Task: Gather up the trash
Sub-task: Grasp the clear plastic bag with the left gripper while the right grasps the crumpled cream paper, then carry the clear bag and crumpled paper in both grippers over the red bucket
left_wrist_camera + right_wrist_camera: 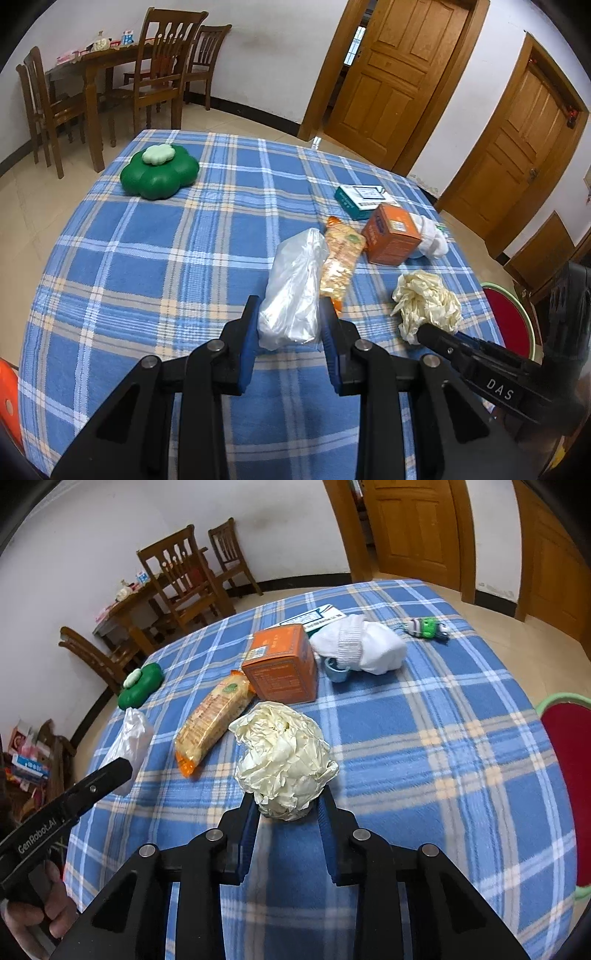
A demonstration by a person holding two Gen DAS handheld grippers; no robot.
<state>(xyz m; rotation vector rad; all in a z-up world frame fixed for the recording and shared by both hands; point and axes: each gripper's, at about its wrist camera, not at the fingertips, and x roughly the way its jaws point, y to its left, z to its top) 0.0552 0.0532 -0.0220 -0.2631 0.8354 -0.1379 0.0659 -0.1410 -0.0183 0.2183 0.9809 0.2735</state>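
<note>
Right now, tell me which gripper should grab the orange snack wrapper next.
Left gripper: orange snack wrapper lies just beside its clear plastic bag. Right gripper brackets the crumpled cream paper wad.

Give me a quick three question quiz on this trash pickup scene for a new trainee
1. True or false: the left tool has a crumpled plastic bag between its fingers.
2. Which item sits between the right tool fingers? A) orange box B) crumpled cream paper C) white sock
3. Fill in: the snack packet lies between the plastic bag and the ____ paper.

Key: 1 true; 2 B; 3 crumpled cream
</note>
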